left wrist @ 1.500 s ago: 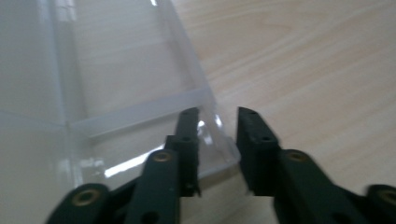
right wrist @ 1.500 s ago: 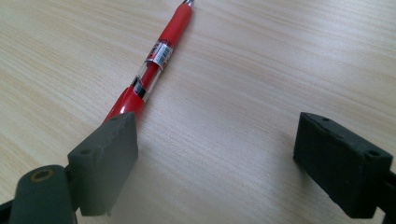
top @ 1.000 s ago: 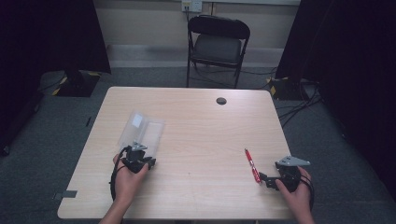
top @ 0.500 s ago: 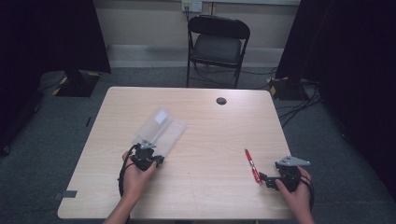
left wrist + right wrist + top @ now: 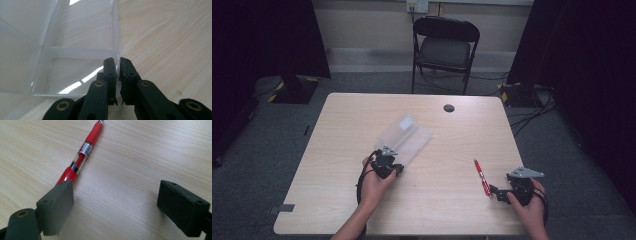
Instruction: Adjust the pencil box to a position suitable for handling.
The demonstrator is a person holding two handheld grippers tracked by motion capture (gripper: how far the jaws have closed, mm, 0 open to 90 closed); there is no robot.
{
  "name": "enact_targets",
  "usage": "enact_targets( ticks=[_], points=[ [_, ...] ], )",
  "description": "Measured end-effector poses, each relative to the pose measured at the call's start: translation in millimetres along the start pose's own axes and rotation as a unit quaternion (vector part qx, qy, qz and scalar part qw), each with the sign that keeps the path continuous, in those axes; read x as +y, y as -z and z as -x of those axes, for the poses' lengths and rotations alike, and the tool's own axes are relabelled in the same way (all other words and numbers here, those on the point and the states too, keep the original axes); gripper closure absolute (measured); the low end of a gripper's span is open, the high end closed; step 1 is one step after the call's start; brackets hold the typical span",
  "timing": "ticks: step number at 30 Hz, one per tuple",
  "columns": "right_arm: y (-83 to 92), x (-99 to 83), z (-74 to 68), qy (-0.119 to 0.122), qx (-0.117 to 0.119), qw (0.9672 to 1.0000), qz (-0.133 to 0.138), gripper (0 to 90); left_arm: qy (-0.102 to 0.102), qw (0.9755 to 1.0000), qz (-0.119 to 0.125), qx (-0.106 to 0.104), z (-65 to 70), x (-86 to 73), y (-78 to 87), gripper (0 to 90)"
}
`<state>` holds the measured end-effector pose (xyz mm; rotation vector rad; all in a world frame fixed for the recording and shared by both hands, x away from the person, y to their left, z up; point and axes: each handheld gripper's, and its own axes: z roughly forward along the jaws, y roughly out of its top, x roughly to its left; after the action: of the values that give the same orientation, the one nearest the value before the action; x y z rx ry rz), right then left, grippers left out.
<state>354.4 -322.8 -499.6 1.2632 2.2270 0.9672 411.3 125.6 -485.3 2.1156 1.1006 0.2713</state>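
Observation:
A clear plastic box (image 5: pixel 404 137) lies open-topped on the wooden table (image 5: pixel 327 200), left of the middle. My left gripper (image 5: pixel 390 154) is at its near corner, and in the left gripper view the jaws (image 5: pixel 118 62) are shut on the thin side wall of the box (image 5: pixel 75 37). A red pen (image 5: pixel 482 177) lies at the right, pointing away from me. My right gripper (image 5: pixel 495 192) rests just behind the pen's near end. Its jaws (image 5: pixel 117 197) stand wide open, the left pad beside the tail of the pen (image 5: pixel 82 152), with nothing between them.
A small black round disc (image 5: pixel 449 108) sits near the table's far edge. A black folding chair (image 5: pixel 447 45) stands beyond that edge. Bare tabletop lies between the box and the pen.
My left gripper has moved right toward the table's middle, bringing the clear box with it; the box has slid and turned. The right gripper and the pen have stayed put.

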Motion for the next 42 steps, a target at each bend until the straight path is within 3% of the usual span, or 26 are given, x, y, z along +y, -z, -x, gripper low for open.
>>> enact_targets(
  ticks=[5, 19, 22, 26, 28, 29, 41, 42],
  points=[
    [-0.1, 0.0, 0.0, 0.000, 0.000, 1.0000, 0.000, 13.2, -0.020, 0.9998, -0.007, 0.003, -0.3, 9.6, -7.7, 84.7],
    [-0.1, 0.0, 0.0, 0.000, 0.000, 1.0000, 0.000, 13.2, -0.017, 0.9999, 0.002, -0.003, -7.0, 14.6, -13.8, 84.7],
    [-0.4, 0.2, 0.0, 0.001, 0.000, 1.0000, 0.000, 13.2, -0.033, 0.9994, -0.002, -0.005, -8.4, 14.7, -12.3, 84.8],
    [-1.2, 1.0, -0.2, 0.000, 0.000, 1.0000, 0.000, 13.2, -0.023, 0.9997, -0.001, -0.005, -7.9, 12.7, -11.0, 84.8],
    [-1.8, 1.4, -0.1, 0.001, 0.001, 1.0000, 0.001, 13.2, -0.033, 0.9994, -0.006, -0.002, -8.9, 12.3, -9.6, 84.8],
    [-2.0, 1.7, -0.3, 0.000, 0.000, 1.0000, 0.000, 13.2, -0.025, 0.9997, 0.001, -0.005, -8.6, 11.2, -9.7, 84.7],
    [-2.4, 2.4, -0.2, 0.001, 0.001, 1.0000, 0.001, 13.6, -0.026, 0.9996, -0.001, -0.009, -11.4, 5.4, -3.4, 83.9],
    [-1.7, 4.2, 0.3, -0.002, 0.002, 1.0000, -0.006, 14.2, -0.025, 0.9996, 0.001, -0.010, -12.6, 4.9, -2.3, 78.7]
  ],
)
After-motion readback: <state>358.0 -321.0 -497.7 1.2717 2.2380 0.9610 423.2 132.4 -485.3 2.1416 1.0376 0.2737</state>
